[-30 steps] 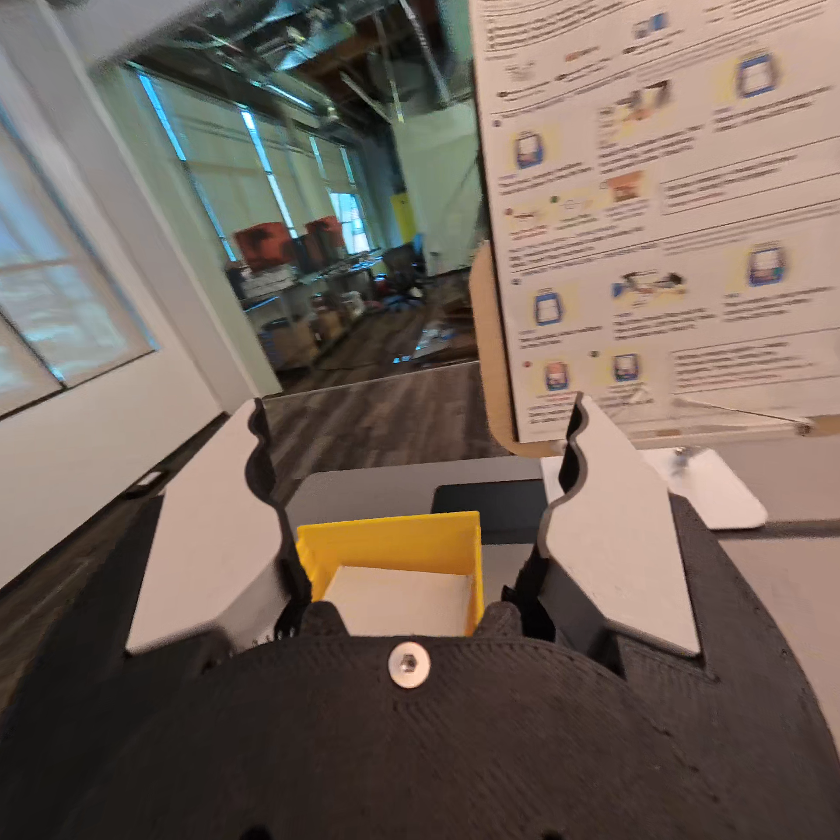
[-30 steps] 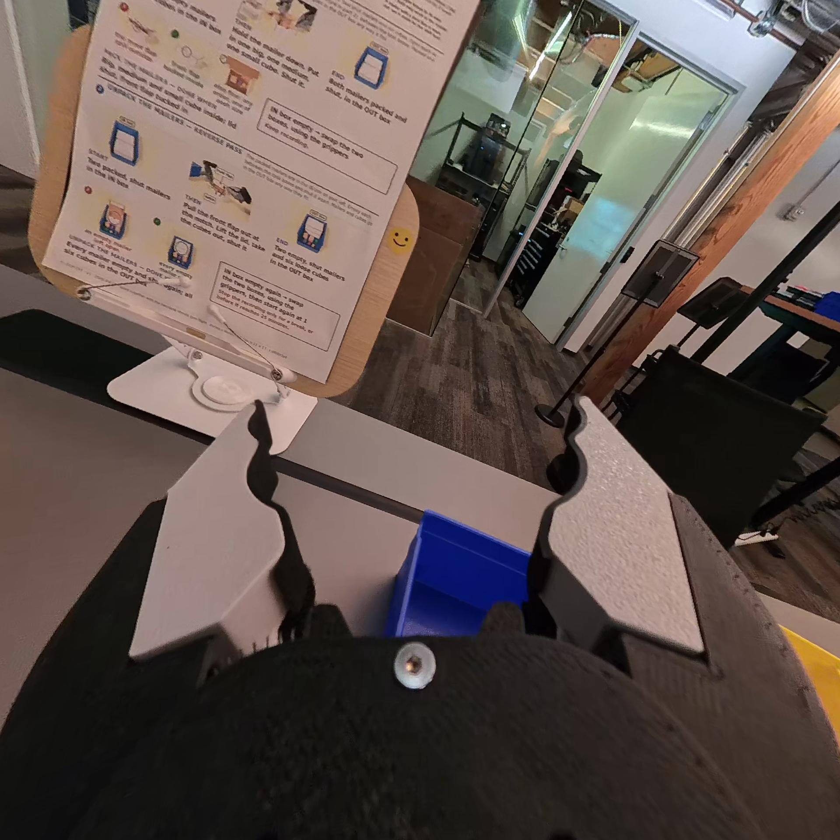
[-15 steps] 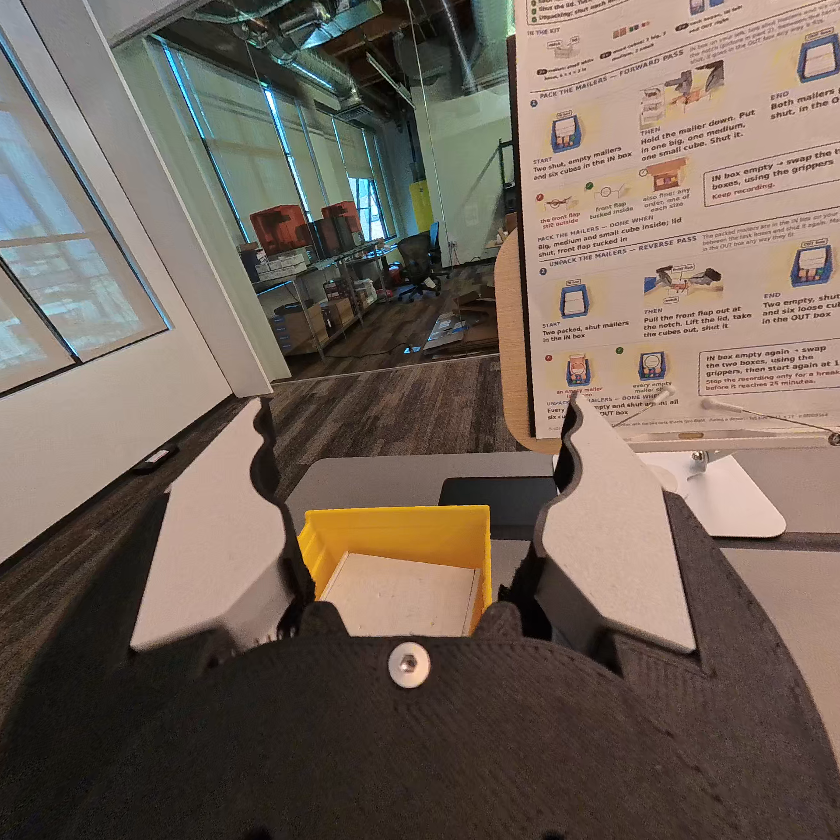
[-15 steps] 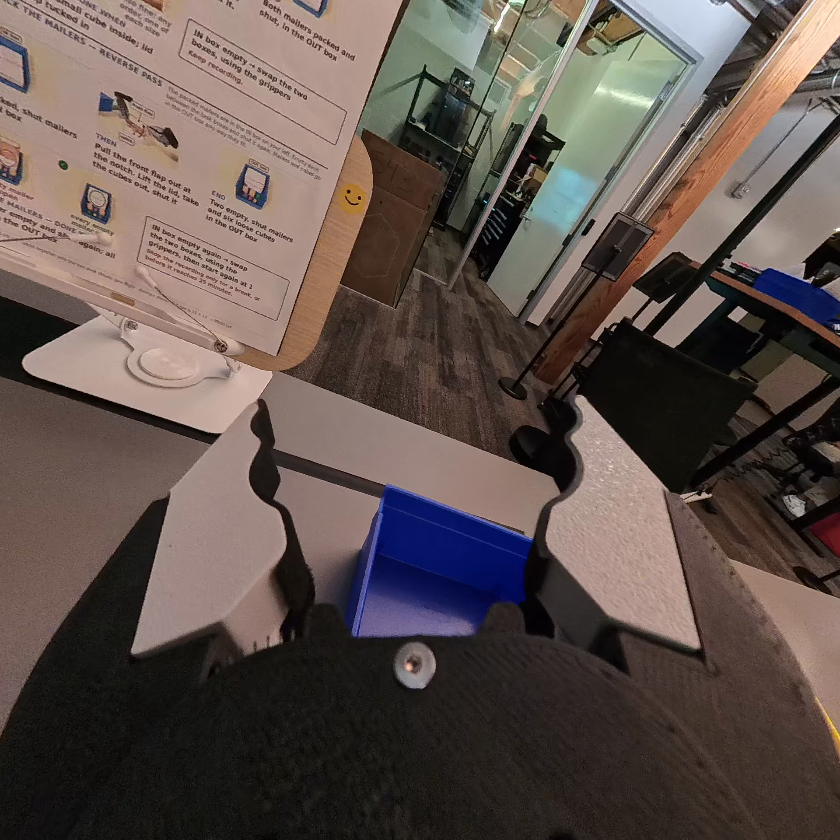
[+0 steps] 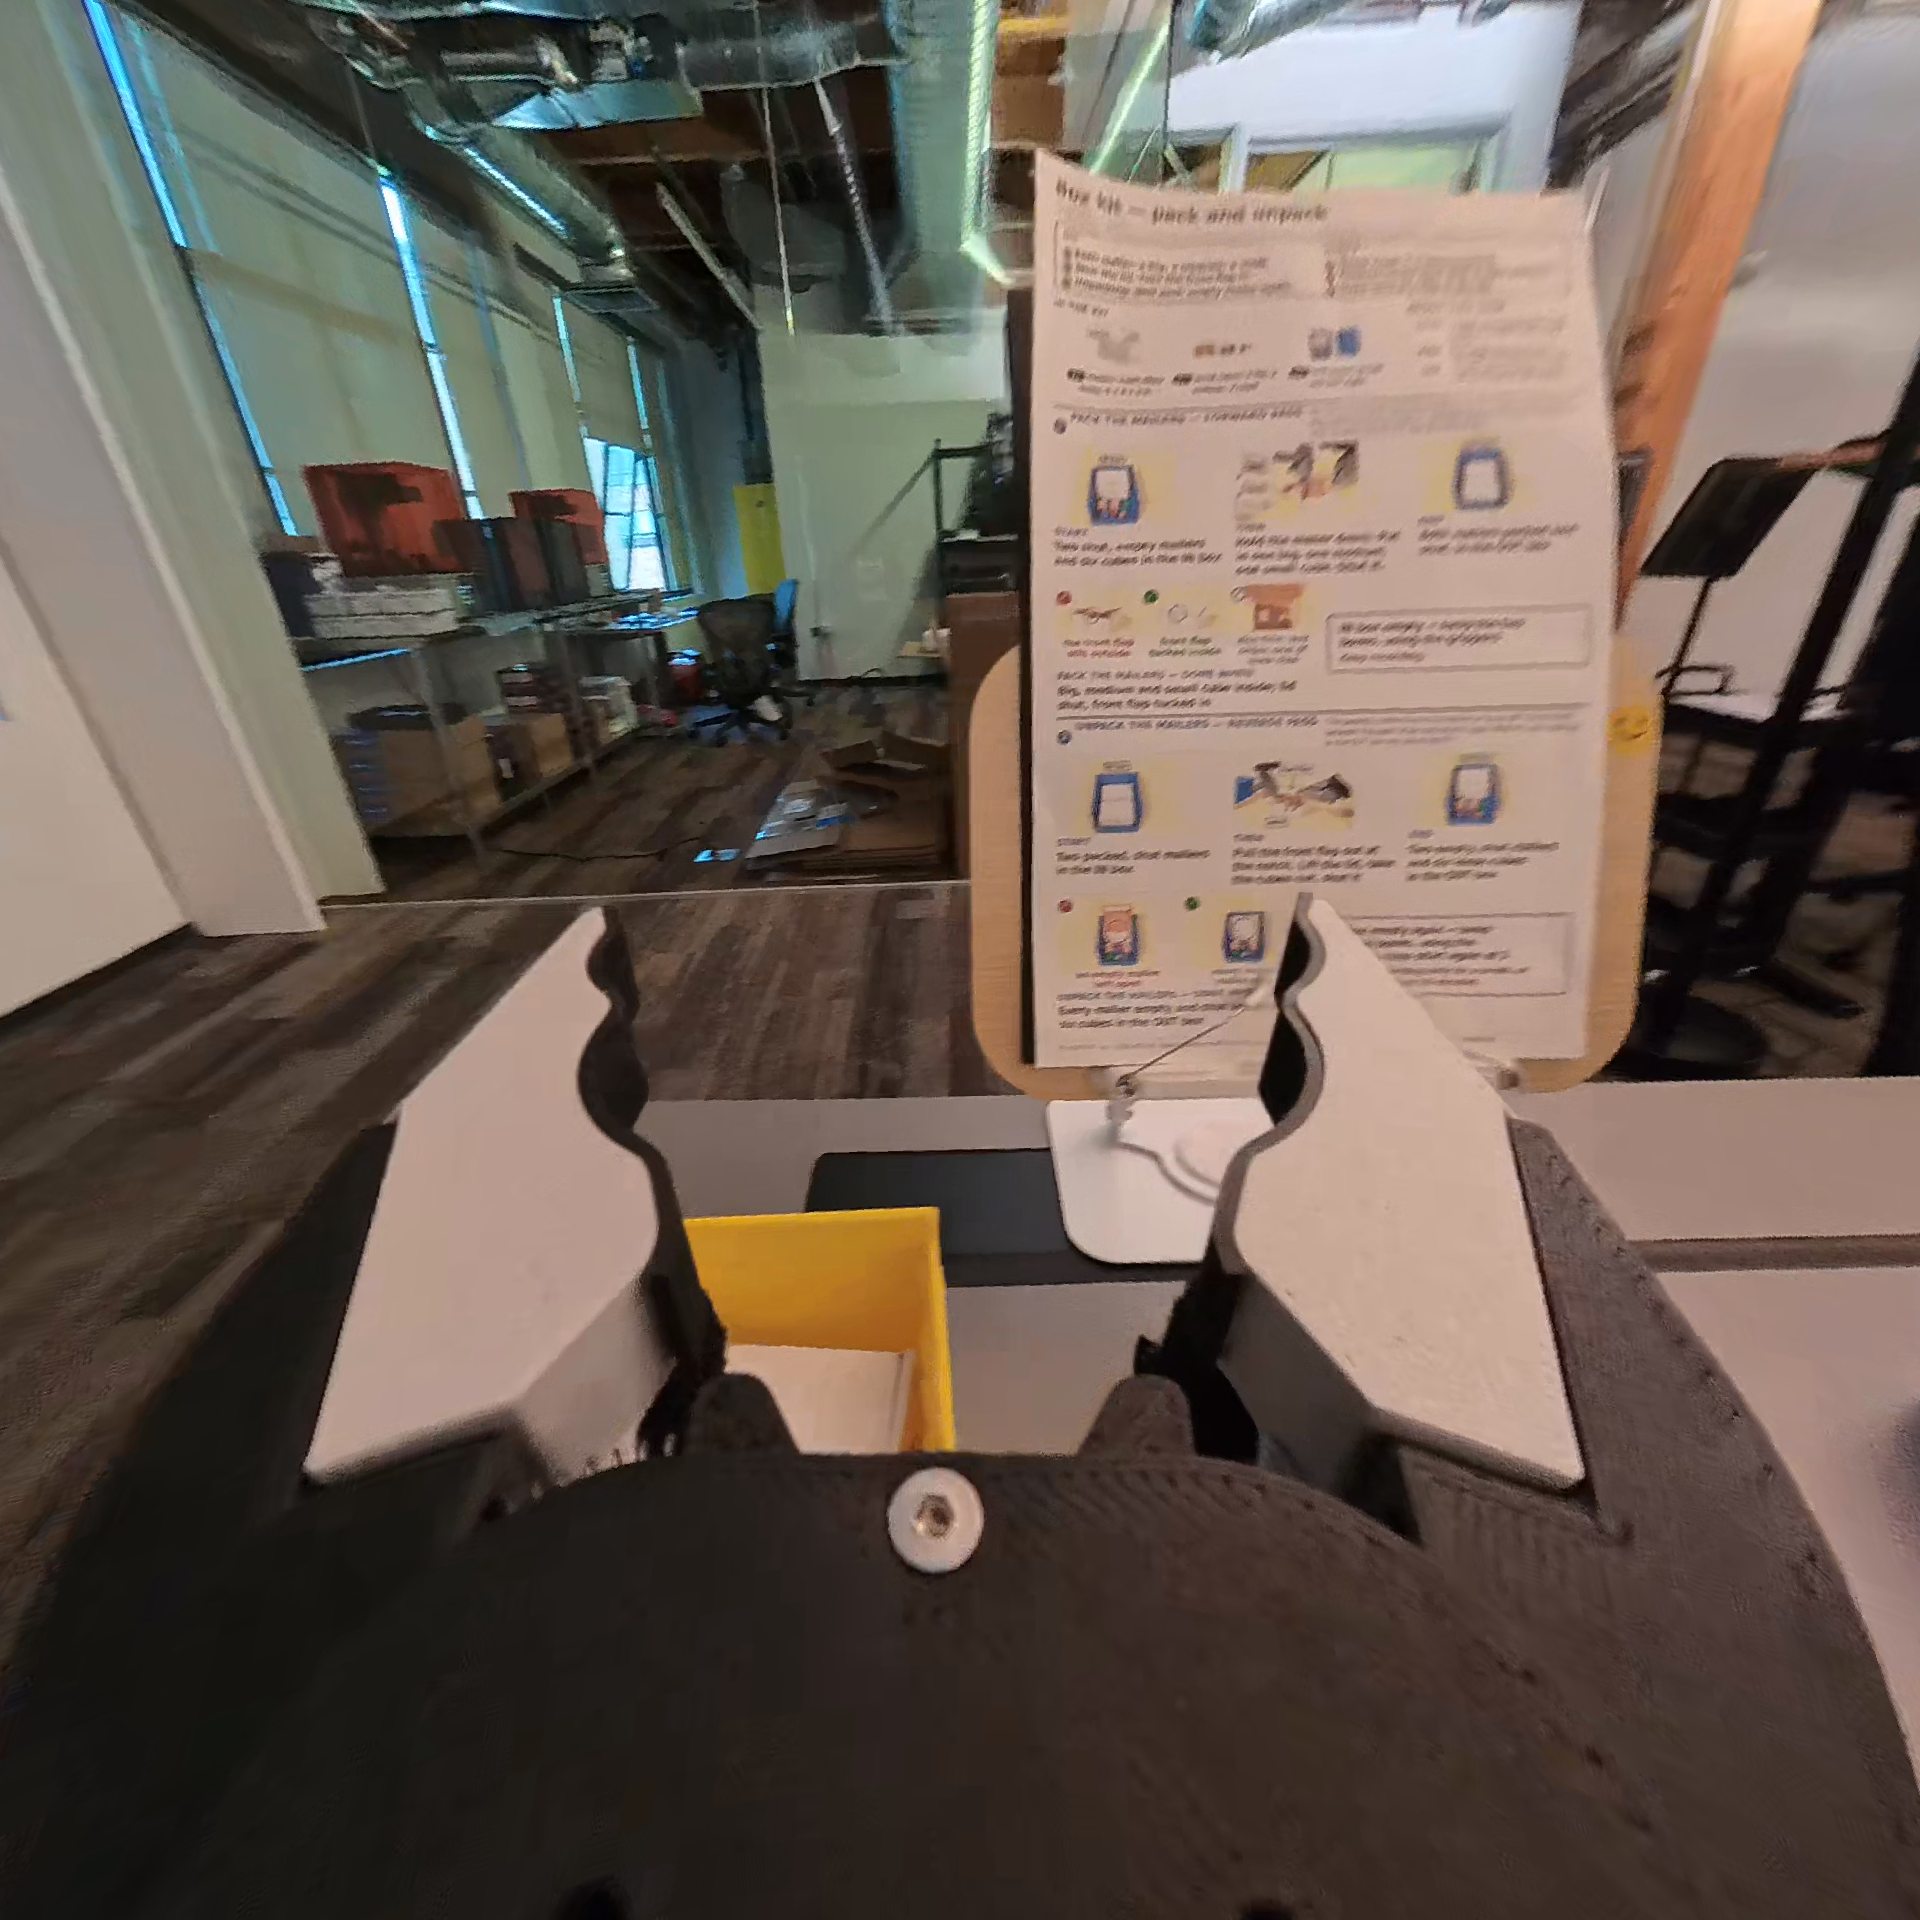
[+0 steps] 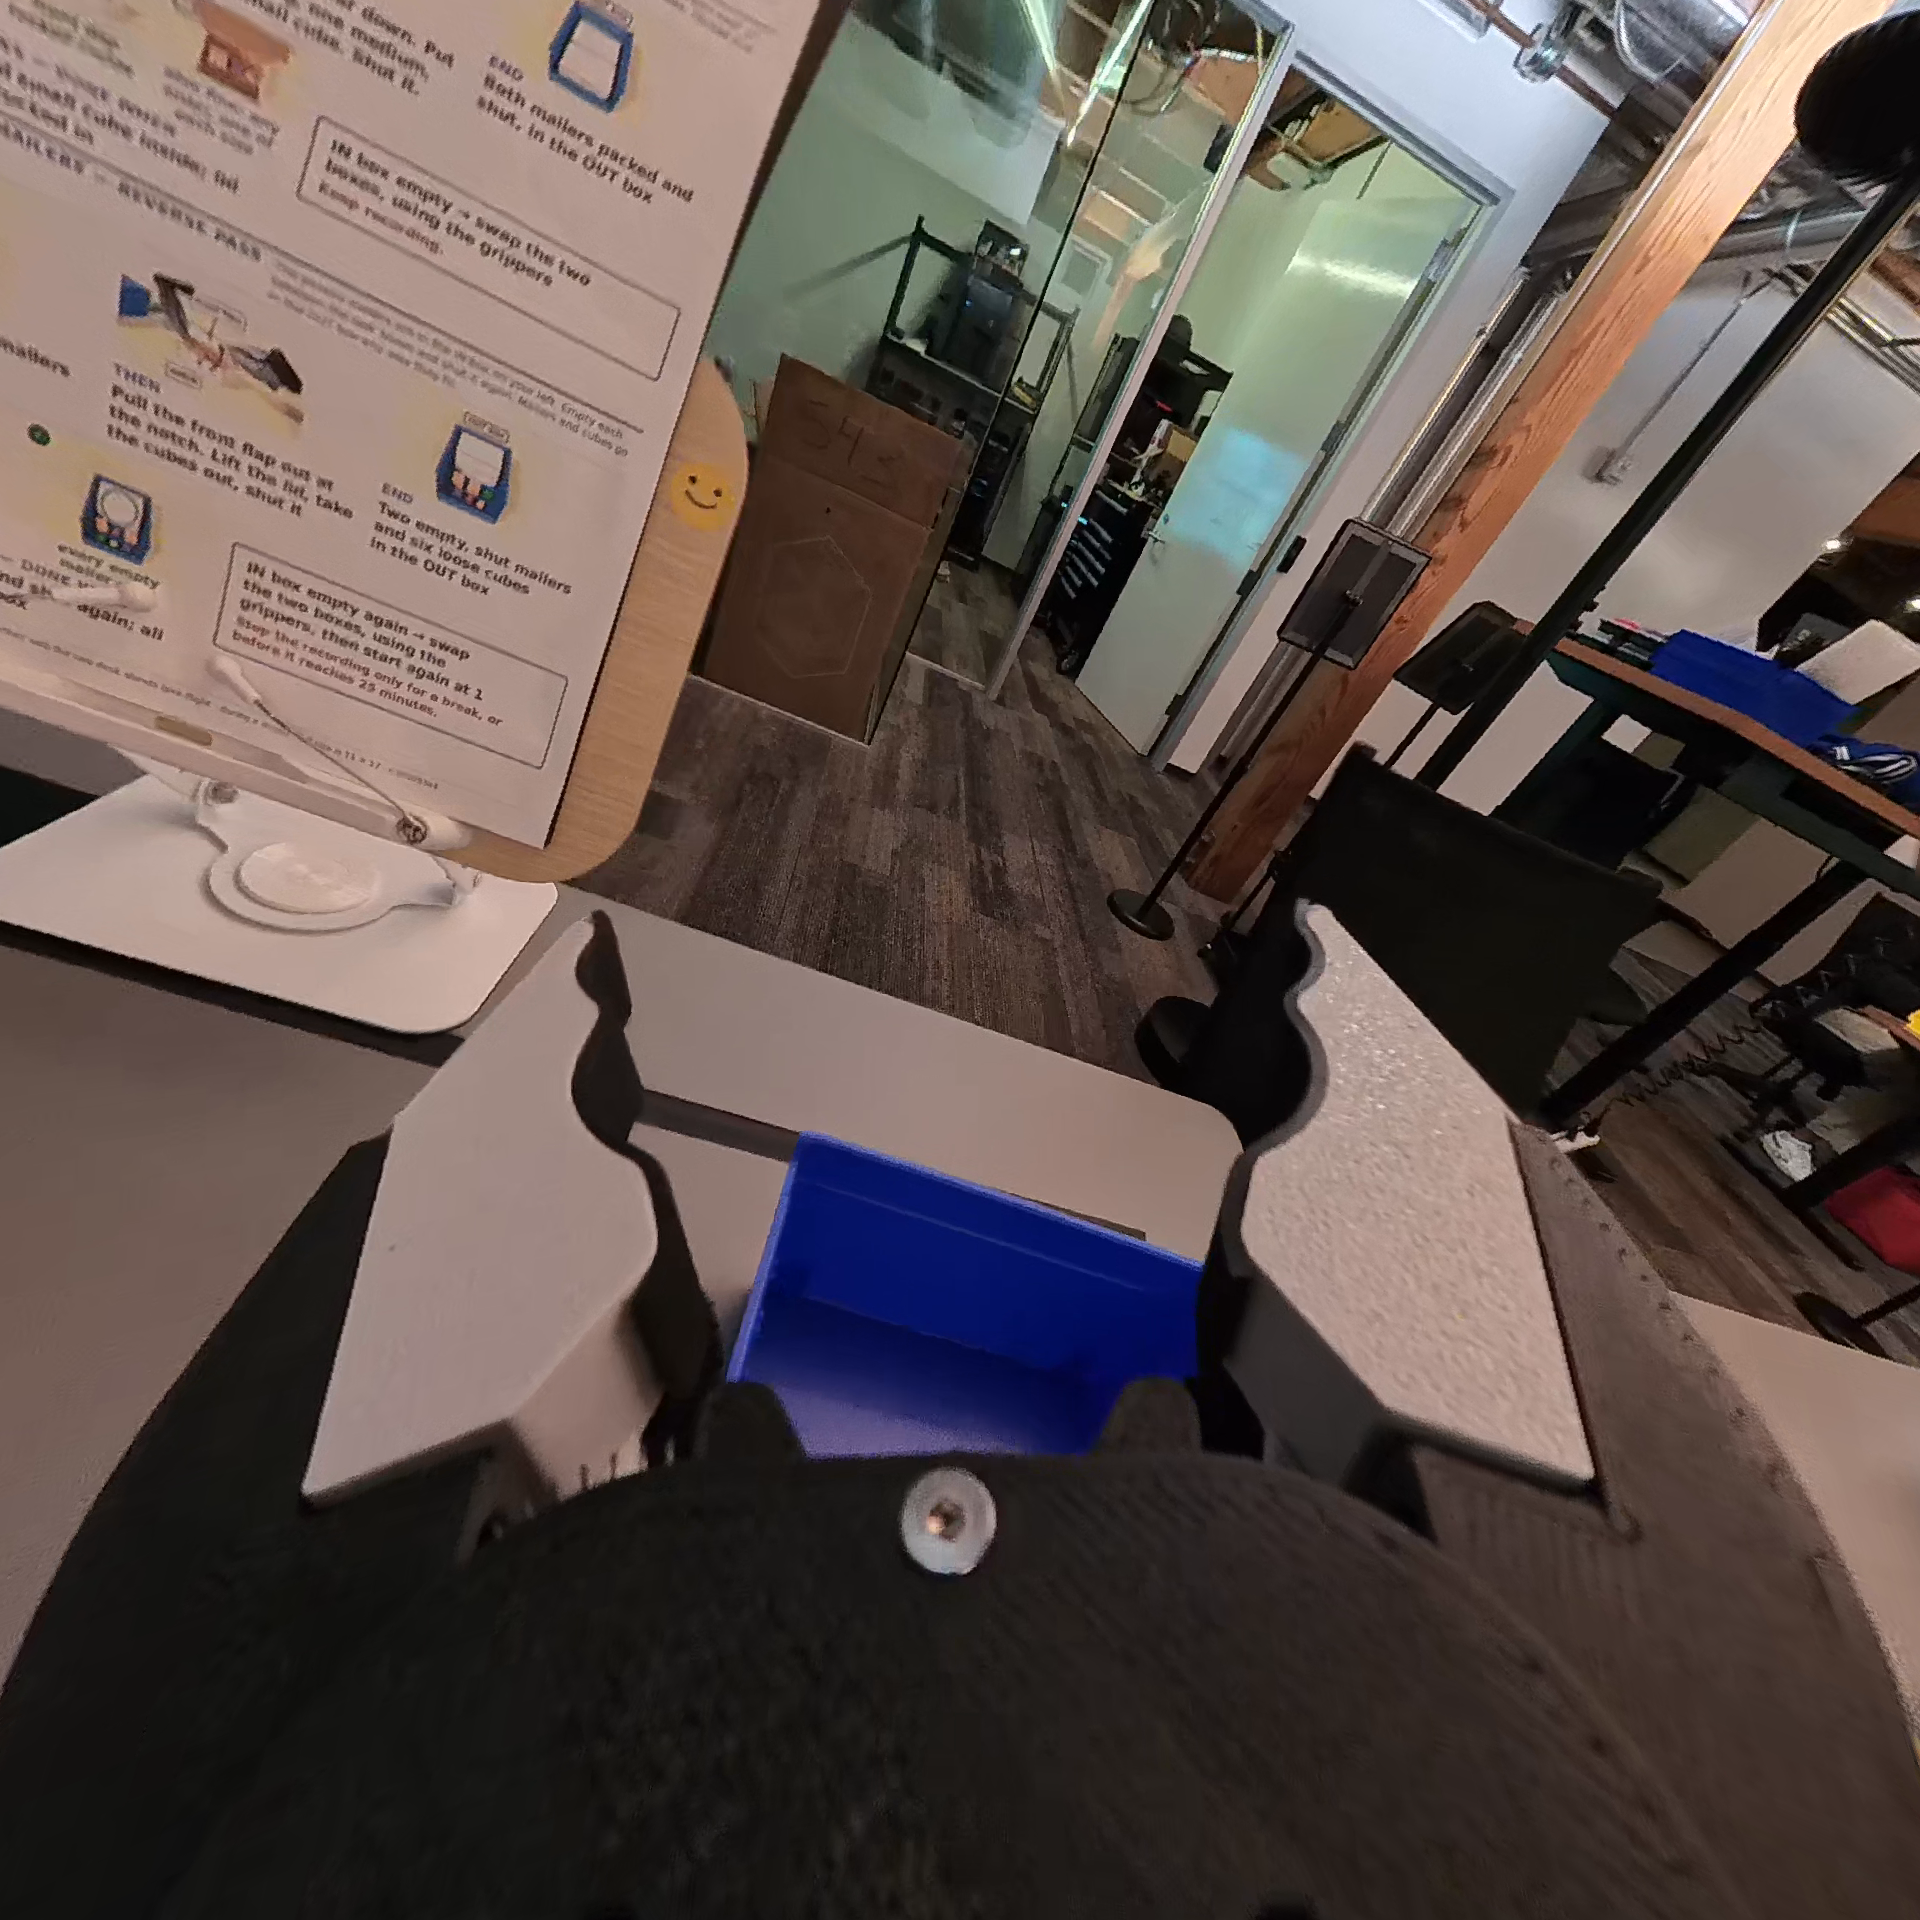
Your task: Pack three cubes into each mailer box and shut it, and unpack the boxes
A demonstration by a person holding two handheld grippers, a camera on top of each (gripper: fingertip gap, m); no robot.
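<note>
In the left wrist view a yellow bin (image 5: 831, 1299) stands on the grey table below my open left gripper (image 5: 951, 977). A white mailer box (image 5: 821, 1392) lies flat inside it, mostly hidden by the gripper body. In the right wrist view a blue bin (image 6: 966, 1309) stands near the table's far edge, below my open right gripper (image 6: 951, 977). The part of its inside that shows holds nothing. Both grippers hover above the bins and hold nothing. No cubes show in either view.
A printed instruction sheet on a wooden board with a white stand (image 5: 1320, 644) stands at the back of the table; it also shows in the right wrist view (image 6: 312, 364). A black mat (image 5: 935, 1195) lies beside the stand. The table's far edge (image 6: 935, 1018) drops to the floor.
The left view has swung right and pulled back, so the yellow bin now sits left of centre and the whole sheet shows. The right view has swung slightly left. Both grippers stay open.
</note>
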